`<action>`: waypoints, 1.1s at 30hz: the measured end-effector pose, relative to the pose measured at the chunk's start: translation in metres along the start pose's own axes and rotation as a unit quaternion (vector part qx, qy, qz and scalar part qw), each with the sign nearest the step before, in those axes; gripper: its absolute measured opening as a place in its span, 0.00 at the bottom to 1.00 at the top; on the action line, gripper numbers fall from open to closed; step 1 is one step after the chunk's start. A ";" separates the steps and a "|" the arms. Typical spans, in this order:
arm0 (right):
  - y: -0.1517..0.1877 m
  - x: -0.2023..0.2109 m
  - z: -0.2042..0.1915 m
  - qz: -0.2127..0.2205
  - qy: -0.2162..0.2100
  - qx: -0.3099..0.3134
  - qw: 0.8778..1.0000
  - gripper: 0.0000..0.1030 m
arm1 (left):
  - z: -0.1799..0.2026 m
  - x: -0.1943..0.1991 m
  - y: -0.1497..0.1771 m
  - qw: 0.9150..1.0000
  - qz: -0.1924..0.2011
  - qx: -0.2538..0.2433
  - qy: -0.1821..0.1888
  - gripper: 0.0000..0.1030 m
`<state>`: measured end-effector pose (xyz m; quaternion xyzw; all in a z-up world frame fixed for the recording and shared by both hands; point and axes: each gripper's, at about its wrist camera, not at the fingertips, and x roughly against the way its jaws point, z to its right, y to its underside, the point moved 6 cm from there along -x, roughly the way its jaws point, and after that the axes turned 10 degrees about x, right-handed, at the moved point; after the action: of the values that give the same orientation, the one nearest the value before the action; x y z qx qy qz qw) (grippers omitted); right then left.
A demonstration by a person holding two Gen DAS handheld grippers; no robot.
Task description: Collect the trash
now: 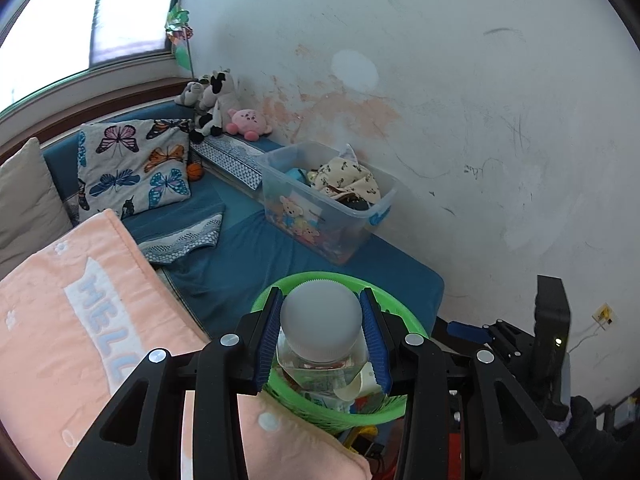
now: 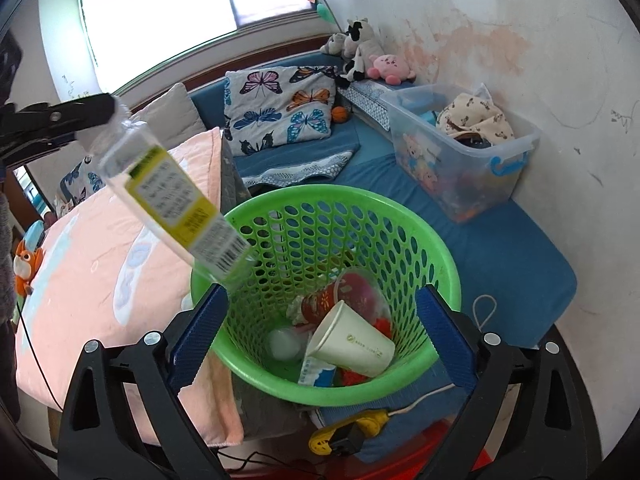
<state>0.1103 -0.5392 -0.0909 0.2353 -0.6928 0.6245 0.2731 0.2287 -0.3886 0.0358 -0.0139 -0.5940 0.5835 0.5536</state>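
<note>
My left gripper (image 1: 320,322) is shut on a clear plastic bottle (image 1: 320,328) with a white cap, held over the green mesh basket (image 1: 400,312). In the right wrist view the same bottle (image 2: 172,196), with a yellow label, hangs tilted from the left gripper (image 2: 96,114), its bottom end over the basket's (image 2: 440,248) left rim. The basket holds a paper cup (image 2: 350,342), a red wrapper (image 2: 352,292) and other trash. My right gripper (image 2: 320,328) is open and empty, its blue pads on either side of the basket.
A pink blanket (image 2: 100,264) lies left of the basket. A clear storage box (image 2: 460,152) with clothes and toys stands on the blue mattress (image 2: 500,248) by the wall. Butterfly pillow (image 2: 280,104) and plush toys (image 2: 368,56) sit at the back. A yellow plug (image 2: 344,432) lies below the basket.
</note>
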 end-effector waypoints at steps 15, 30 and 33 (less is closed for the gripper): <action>0.001 0.019 -0.012 0.023 0.008 0.014 1.000 0.95 | -0.001 -0.029 0.024 0.999 -0.037 0.004 -0.016 0.39; 0.004 0.031 -0.048 0.036 0.002 0.043 0.998 0.96 | -0.024 0.023 0.040 0.999 0.021 0.010 -0.048 0.81; 0.005 0.035 -0.062 0.041 -0.001 0.056 0.998 0.96 | -0.036 0.042 0.049 0.997 0.037 0.015 -0.065 0.90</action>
<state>0.0865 -0.4761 -0.0665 0.2218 -0.6663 0.6726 0.2334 0.2058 -0.3210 0.0175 0.0108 -0.6187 0.6121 0.4923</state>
